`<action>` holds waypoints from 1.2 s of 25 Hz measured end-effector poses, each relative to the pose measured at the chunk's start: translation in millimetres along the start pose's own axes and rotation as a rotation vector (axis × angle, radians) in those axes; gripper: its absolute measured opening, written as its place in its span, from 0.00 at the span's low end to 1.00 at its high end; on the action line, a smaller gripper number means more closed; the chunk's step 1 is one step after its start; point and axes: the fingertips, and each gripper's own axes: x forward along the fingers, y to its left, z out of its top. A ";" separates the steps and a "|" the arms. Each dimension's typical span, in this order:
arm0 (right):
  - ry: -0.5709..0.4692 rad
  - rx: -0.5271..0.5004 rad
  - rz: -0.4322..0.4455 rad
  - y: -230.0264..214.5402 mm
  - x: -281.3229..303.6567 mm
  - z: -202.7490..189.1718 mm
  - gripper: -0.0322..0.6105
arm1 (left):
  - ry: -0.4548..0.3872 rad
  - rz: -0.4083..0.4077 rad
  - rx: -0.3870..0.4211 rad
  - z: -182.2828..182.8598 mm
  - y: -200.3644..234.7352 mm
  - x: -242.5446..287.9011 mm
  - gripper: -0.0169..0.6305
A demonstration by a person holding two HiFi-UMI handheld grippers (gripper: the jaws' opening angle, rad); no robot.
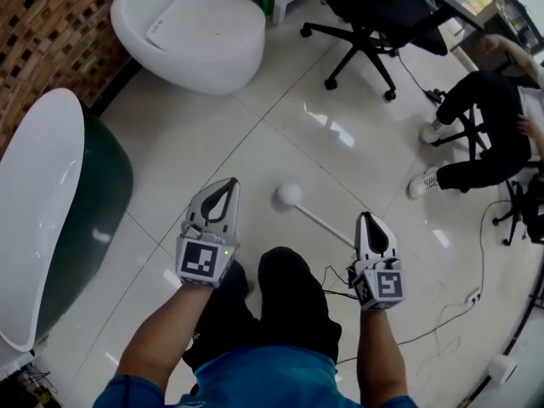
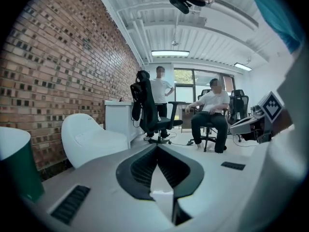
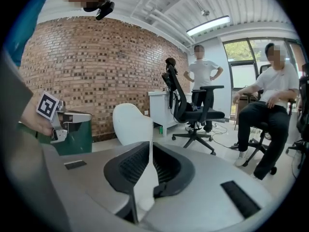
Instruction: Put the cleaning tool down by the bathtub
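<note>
The cleaning tool, a white ball head point(image 1: 288, 195) on a thin white handle point(image 1: 327, 226), stretches over the tiled floor towards my right gripper point(image 1: 369, 219); the handle's end is hidden under that gripper. In the right gripper view a white strip point(image 3: 144, 180) sits between the nearly closed pads. My left gripper point(image 1: 228, 185) hovers left of the ball, tips together, with nothing seen in it. The bathtub point(image 1: 38, 202), white inside and dark green outside, stands at the far left, well apart from both grippers, and its green wall point(image 2: 17, 170) shows in the left gripper view.
A white oval fixture point(image 1: 191, 28) stands at the back by the brick wall. A black office chair point(image 1: 374, 24) and a seated person point(image 1: 484, 134) are at the back right. Cables point(image 1: 450, 313) trail on the floor at the right. My own dark trouser legs point(image 1: 289, 300) are below the grippers.
</note>
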 end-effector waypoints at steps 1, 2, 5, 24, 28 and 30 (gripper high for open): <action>0.006 -0.004 0.009 -2.2 9.0 -17.6 0.12 | 0.003 -0.008 0.007 -15.7 -0.4 7.1 0.00; 0.012 -0.008 0.018 -4.0 17.7 -35.3 0.15 | 0.006 -0.016 0.014 -31.2 -1.3 14.2 0.00; 0.035 -0.021 0.040 -9.6 43.3 -88.0 0.15 | 0.013 -0.042 0.033 -75.7 -4.0 37.1 0.00; 0.152 -0.110 0.131 -27.6 140.7 -303.6 0.16 | 0.055 -0.202 0.084 -246.7 -15.3 119.7 0.00; 0.230 -0.152 0.168 -23.7 153.7 -350.3 0.18 | 0.094 -0.295 0.118 -279.1 -27.5 129.4 0.00; 0.264 -0.167 0.188 -21.9 160.2 -371.7 0.19 | 0.125 -0.330 0.118 -299.6 -33.9 131.3 0.00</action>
